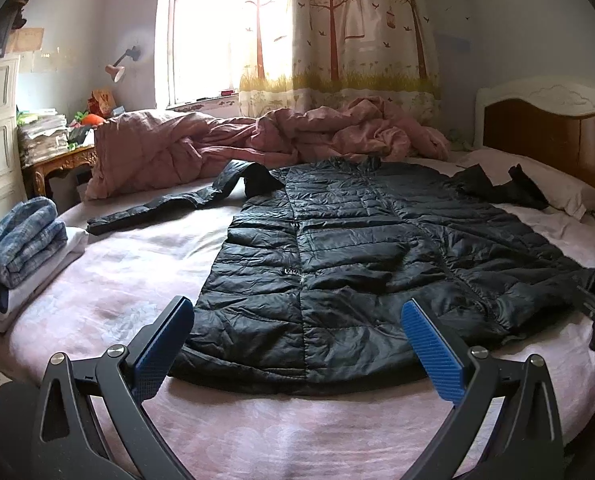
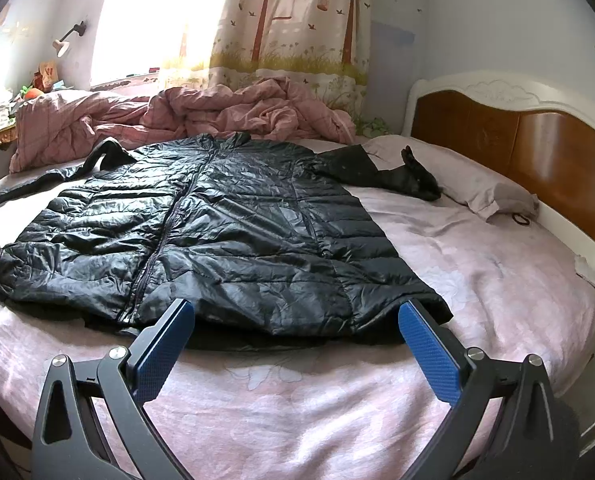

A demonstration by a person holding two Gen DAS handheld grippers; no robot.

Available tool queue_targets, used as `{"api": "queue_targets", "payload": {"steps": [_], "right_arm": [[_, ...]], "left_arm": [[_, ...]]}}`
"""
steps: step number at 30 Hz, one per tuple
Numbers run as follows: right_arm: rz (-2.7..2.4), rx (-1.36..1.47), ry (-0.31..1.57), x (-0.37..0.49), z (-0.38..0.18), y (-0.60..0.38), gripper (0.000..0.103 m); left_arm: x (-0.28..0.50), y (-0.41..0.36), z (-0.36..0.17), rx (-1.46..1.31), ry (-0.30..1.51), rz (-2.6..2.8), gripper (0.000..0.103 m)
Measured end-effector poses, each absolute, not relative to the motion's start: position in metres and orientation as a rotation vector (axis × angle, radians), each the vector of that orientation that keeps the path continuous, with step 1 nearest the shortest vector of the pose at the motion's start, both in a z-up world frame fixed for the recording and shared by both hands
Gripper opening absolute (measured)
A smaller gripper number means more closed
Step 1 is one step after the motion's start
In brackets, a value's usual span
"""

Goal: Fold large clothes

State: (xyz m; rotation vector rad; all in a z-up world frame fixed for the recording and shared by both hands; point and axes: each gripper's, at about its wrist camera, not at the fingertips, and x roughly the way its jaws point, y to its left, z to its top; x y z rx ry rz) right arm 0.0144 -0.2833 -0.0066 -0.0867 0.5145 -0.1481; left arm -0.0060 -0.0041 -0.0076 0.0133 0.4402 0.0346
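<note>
Ahead of both wide-open grippers, left (image 1: 297,316) and right (image 2: 297,318), black puffy jacket (image 1: 357,248) lies flat, shiny, sleeves out.

One black jacket (image 1: 337,248), two pillows (image 2: 477,188).

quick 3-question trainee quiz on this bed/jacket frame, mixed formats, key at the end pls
1. True or false: the black puffer jacket lies spread flat on the pink bed sheet, with both sleeves out to the sides.
2. Multiple choice: the left gripper and right gripper are: A) both open, holding nothing; B) both shut on the hem; C) only the left one open.
3. Fill in: on the left edge of the bed sits a stack of ____ clothes.

Key: 1 true; 2 A; 3 folded. The crumpled pink quilt lies beyond the jacket's collar.
</note>
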Motion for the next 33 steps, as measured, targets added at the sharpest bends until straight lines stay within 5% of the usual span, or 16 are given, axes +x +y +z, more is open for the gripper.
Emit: {"api": "queue_targets", "payload": {"steps": [33], "right_arm": [[-0.187, -0.014, 0.503, 0.015, -0.003, -0.302, 0.103]], "left_arm": [[0.002, 0.002, -0.011, -0.020, 0.494, 0.012, 0.103]]}}
